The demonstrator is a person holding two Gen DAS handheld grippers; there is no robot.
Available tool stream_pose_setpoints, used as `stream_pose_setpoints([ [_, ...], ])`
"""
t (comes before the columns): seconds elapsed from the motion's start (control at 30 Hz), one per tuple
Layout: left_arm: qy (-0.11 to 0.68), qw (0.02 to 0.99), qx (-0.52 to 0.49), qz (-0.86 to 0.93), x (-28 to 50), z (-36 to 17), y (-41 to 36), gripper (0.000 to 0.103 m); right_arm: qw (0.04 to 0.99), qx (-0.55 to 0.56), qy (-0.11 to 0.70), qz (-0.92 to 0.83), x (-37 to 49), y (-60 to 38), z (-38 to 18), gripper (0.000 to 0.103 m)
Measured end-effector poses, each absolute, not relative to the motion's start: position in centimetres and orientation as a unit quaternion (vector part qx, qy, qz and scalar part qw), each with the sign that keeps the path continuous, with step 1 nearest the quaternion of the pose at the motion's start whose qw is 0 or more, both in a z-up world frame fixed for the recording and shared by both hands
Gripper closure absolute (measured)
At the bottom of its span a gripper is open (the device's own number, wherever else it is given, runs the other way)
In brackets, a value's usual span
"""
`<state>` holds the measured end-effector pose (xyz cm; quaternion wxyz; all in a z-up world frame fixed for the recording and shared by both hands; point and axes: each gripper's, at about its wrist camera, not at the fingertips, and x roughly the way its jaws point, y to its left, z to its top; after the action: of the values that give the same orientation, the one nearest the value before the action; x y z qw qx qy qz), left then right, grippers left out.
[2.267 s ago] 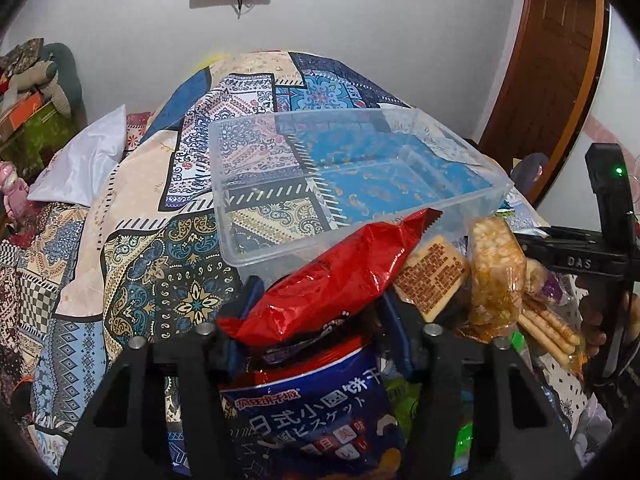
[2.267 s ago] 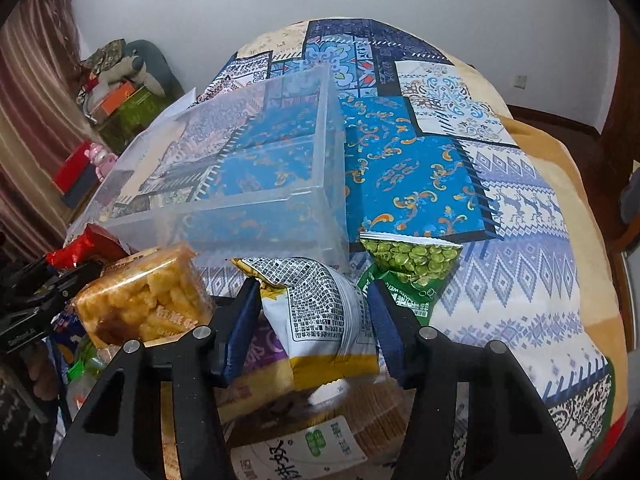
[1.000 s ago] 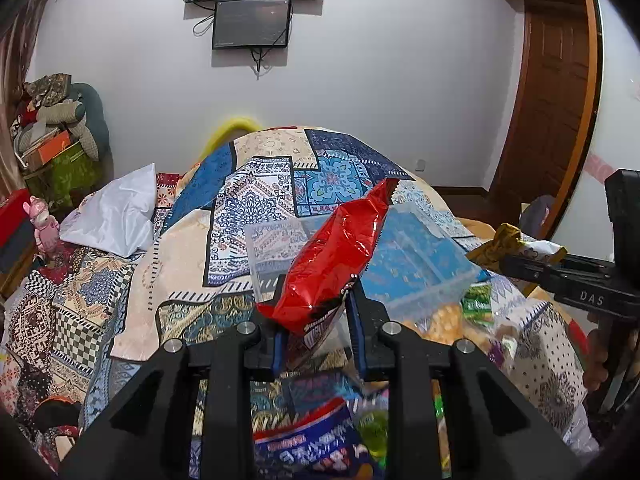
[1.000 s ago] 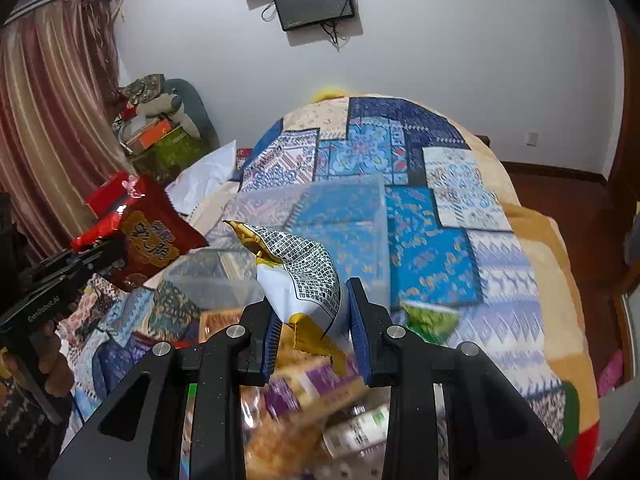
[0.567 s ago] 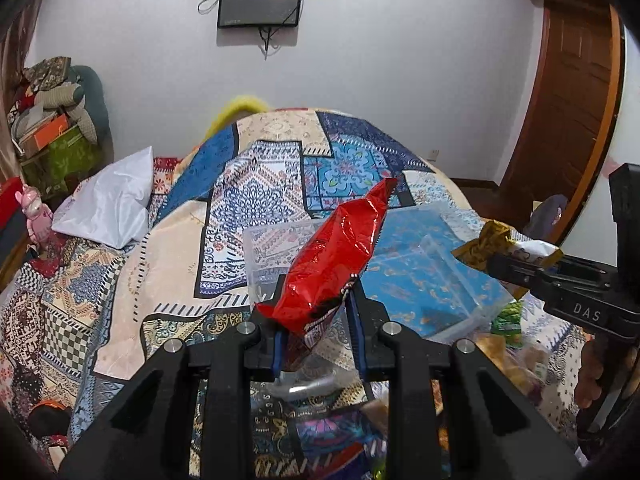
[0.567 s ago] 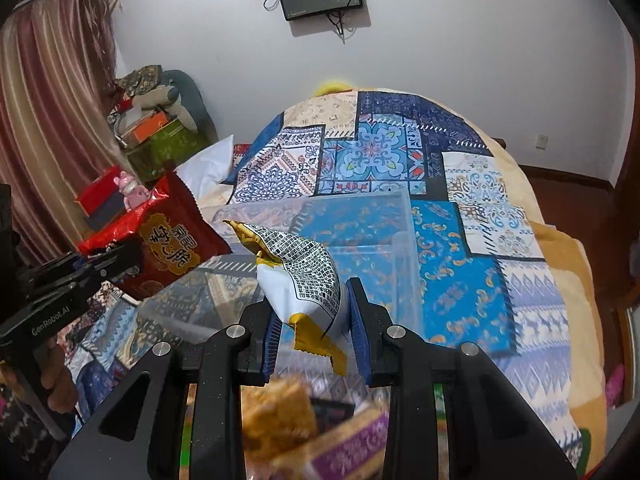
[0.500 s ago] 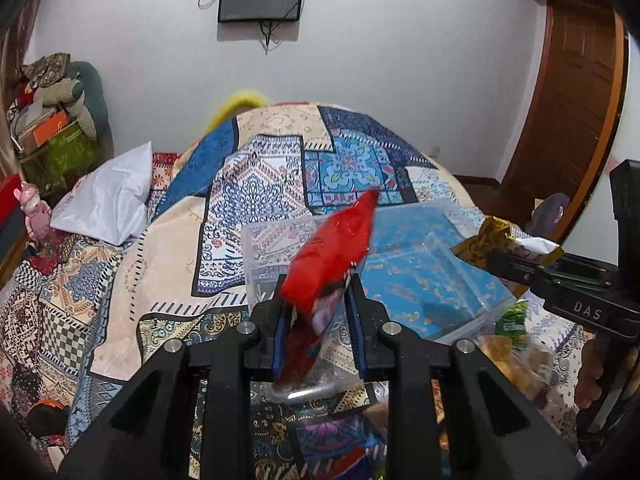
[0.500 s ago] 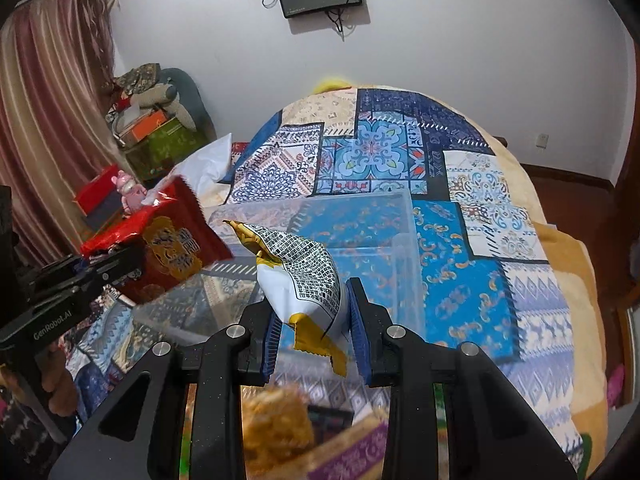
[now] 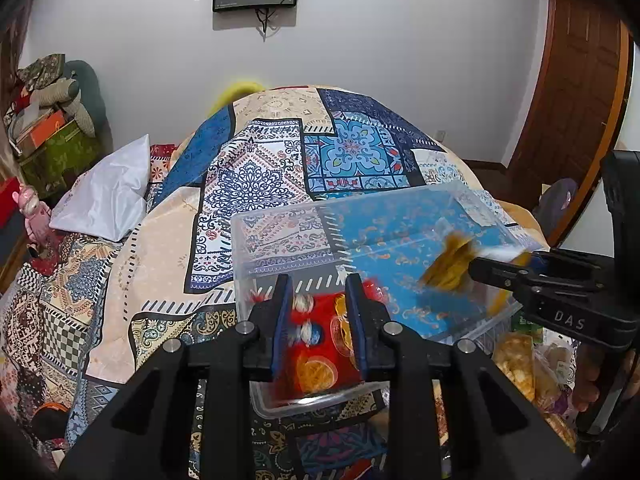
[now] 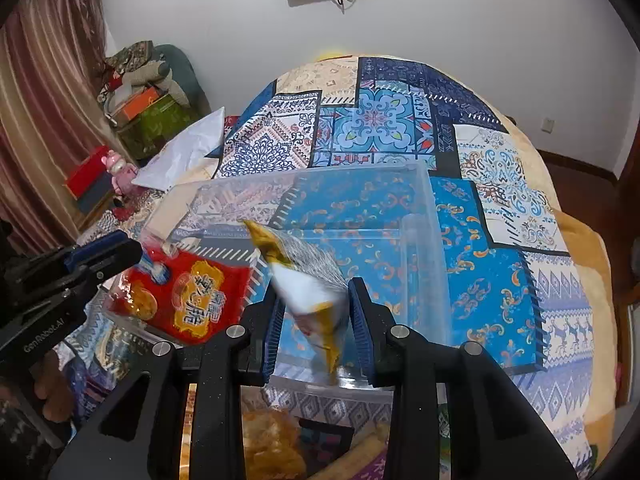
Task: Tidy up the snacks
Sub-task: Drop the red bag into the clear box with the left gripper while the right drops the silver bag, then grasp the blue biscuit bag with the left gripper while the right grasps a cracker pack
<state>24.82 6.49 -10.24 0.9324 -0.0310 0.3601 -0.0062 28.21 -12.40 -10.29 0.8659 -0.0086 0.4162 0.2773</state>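
Dropping in now: both tongs hang over the clear plastic bin on the bed, each with a packet between its jaws. Nearest the person, loose snacks are left to sort: a bag of yellow puffed snacks lies on the bedspread just short of the bin's near wall, with more wrappers around it, partly hidden.

Over the bin's near left corner, the left tongs stand apart, and the red chip bag looks free of them, lying flat in the bin; whether a pad touches it cannot be told. At the near right side, the right tongs are likewise spread, and the white-and-yellow snack packet sits blurred between the pads, its gold top tipped toward the bin's middle, seemingly mid-fall.

Farther on, the rest of the bin floor shows only the blue quilt pattern through it. Judging by that, the job is barely begun: two packets going in, the pile waiting.
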Motion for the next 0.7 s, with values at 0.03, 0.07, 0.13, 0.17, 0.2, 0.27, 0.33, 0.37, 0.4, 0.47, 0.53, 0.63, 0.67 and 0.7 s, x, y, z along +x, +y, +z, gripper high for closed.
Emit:
stream_pose_setpoints([
  [0.03, 0.361, 0.932, -0.031, -0.006, 24.8, -10.2, 6.5, 0.075, 0.866, -0.013, 0.417, 0.276, 28.2, -12.4, -10.3, 0.072],
  [0.07, 0.363, 0.931, -0.032, -0.007, 24.8, -10.1, 6.4, 0.075, 0.866, -0.015, 0.417, 0.276, 28.2, -12.4, -10.3, 0.071],
  [0.13, 0.363, 0.931, -0.034, -0.007, 24.6, -9.9, 6.4, 0.075, 0.866, -0.016, 0.415, 0.279, 27.8, -12.5, -9.9, 0.067],
  [0.17, 0.363, 0.931, -0.034, -0.007, 24.4, -9.8, 6.4, 0.075, 0.867, -0.017, 0.413, 0.279, 27.7, -12.5, -9.8, 0.066],
  [0.2, 0.362, 0.931, -0.035, -0.007, 24.2, -9.6, 6.4, 0.075, 0.868, -0.018, 0.41, 0.279, 27.5, -12.6, -9.5, 0.065],
  [0.27, 0.362, 0.932, -0.038, -0.008, 23.7, -9.1, 6.4, 0.074, 0.87, -0.018, 0.405, 0.279, 27.0, -12.8, -8.9, 0.064],
  [0.33, 0.36, 0.932, -0.038, -0.009, 23.1, -8.6, 6.5, 0.073, 0.872, -0.017, 0.401, 0.28, 26.6, -13.0, -8.5, 0.062],
  [0.37, 0.359, 0.933, -0.037, -0.008, 22.7, -8.4, 6.4, 0.071, 0.874, -0.016, 0.397, 0.28, 26.1, -13.3, -8.0, 0.061],
  [0.4, 0.357, 0.933, -0.035, -0.007, 22.3, -8.1, 6.4, 0.067, 0.875, -0.016, 0.394, 0.28, 25.7, -13.5, -7.7, 0.061],
  [0.47, 0.353, 0.935, -0.031, -0.004, 21.3, -7.5, 6.2, 0.062, 0.879, -0.016, 0.387, 0.278, 25.0, -13.9, -7.1, 0.059],
  [0.53, 0.351, 0.936, -0.03, -0.002, 20.3, -7.1, 6.2, 0.059, 0.882, -0.015, 0.382, 0.276, 24.1, -14.4, -6.5, 0.057],
  [0.63, 0.352, 0.936, -0.03, 0.0, 18.7, -6.6, 6.2, 0.056, 0.885, -0.013, 0.375, 0.274, 22.9, -15.1, -5.7, 0.056],
  [0.67, 0.352, 0.935, -0.032, 0.002, 18.2, -6.5, 6.3, 0.052, 0.887, -0.013, 0.372, 0.273, 22.2, -15.4, -5.4, 0.056],
  [0.7, 0.353, 0.935, -0.034, 0.004, 17.8, -6.4, 6.4, 0.05, 0.888, -0.013, 0.37, 0.272, 21.8, -15.6, -5.2, 0.056],
])
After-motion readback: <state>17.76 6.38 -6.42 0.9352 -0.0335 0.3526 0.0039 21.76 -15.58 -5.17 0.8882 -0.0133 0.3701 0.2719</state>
